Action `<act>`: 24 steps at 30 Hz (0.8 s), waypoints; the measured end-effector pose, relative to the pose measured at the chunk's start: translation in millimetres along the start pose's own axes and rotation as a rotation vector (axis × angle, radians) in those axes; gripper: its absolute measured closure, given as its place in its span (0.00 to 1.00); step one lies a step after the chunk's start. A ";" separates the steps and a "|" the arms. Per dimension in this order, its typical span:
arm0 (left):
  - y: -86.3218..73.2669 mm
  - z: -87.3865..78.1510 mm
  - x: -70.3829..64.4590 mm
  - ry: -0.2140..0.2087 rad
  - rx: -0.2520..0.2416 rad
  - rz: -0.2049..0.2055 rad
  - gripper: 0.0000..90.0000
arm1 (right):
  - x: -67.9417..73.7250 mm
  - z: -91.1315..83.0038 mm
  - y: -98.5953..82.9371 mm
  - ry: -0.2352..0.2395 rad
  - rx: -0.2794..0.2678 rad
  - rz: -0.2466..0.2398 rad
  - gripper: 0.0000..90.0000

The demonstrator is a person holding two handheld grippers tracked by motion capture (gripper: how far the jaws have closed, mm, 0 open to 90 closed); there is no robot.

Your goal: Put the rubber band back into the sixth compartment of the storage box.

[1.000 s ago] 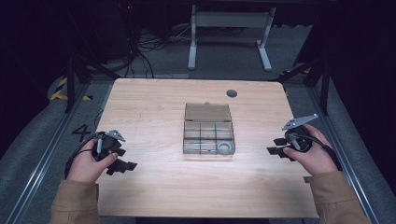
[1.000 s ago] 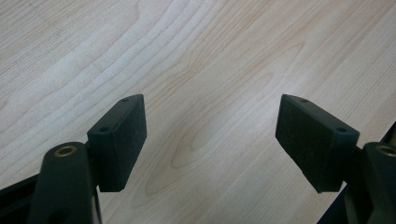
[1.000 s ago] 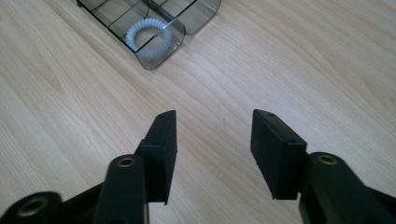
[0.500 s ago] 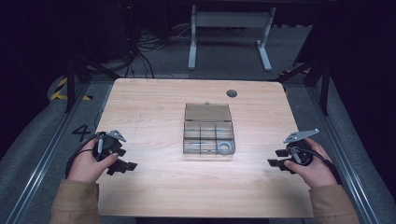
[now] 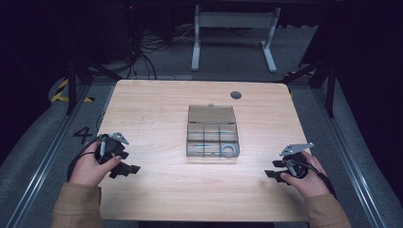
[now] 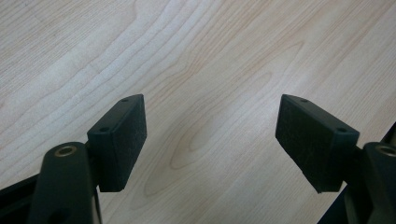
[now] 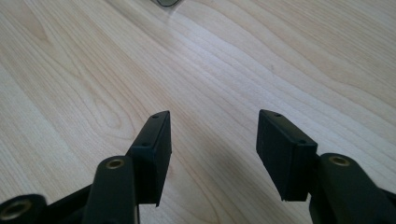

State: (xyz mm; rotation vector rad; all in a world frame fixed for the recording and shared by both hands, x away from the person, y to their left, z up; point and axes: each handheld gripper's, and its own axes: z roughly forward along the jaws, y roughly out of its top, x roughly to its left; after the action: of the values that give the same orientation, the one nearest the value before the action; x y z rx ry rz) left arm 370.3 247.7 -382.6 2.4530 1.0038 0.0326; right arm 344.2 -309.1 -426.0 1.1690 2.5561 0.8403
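Resting near worktop [image 5: 157,109] corners: both hand-held grippers, jaws spread, empty.
Left hand-held gripper [image 5: 127,169]: well apart from box [image 5: 212,137].
Right hand-held gripper [image 5: 272,170]: bare wood between.
Floor writing: "4" [image 5: 82,135].

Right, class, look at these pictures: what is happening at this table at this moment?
A person sits at a wooden table with a two-jaw gripper in each hand. The left gripper and the right gripper rest near the table's near corners, both open and holding nothing. Between them, at the middle, stands a clear compartment box with its lid open and a ring-shaped item in one compartment. Neither gripper touches the box.
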 end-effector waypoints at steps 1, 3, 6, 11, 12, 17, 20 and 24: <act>0.0 0.1 -0.2 -0.001 0.000 0.000 0.29 | 0.8 1.3 -0.8 0.000 0.000 -0.003 0.51; -0.1 0.1 -0.4 0.000 0.000 0.000 0.29 | 2.1 3.1 -2.5 -0.001 -0.002 -0.011 0.51; 0.0 -0.2 -0.3 0.000 -0.001 0.001 0.29 | 5.6 6.2 -5.9 0.003 -0.004 -0.024 0.51; 0.2 -0.9 -0.9 -0.001 -0.004 0.001 0.29 | 15.4 11.9 -11.1 -0.006 -0.001 -0.051 0.51; 0.2 -0.9 -0.9 -0.001 -0.004 0.001 0.29 | 16.8 12.5 -11.5 -0.006 -0.003 -0.054 0.51; 0.2 -0.8 -0.8 -0.001 -0.004 0.002 0.29 | 22.0 14.9 -12.4 -0.012 -0.020 -0.076 0.51; 0.5 -0.6 -0.7 -0.003 -0.004 0.005 0.29 | 24.9 16.1 -13.3 -0.025 -0.040 -0.071 0.51; 0.6 -1.4 -1.1 -0.005 -0.004 0.008 0.29 | 29.0 19.6 -13.2 -0.053 -0.042 -0.072 0.50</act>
State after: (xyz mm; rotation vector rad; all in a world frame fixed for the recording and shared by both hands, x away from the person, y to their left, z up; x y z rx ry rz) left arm 369.6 247.2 -380.9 2.4523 0.9904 0.0307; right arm 324.6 -286.3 -448.3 1.0663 2.5092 0.8309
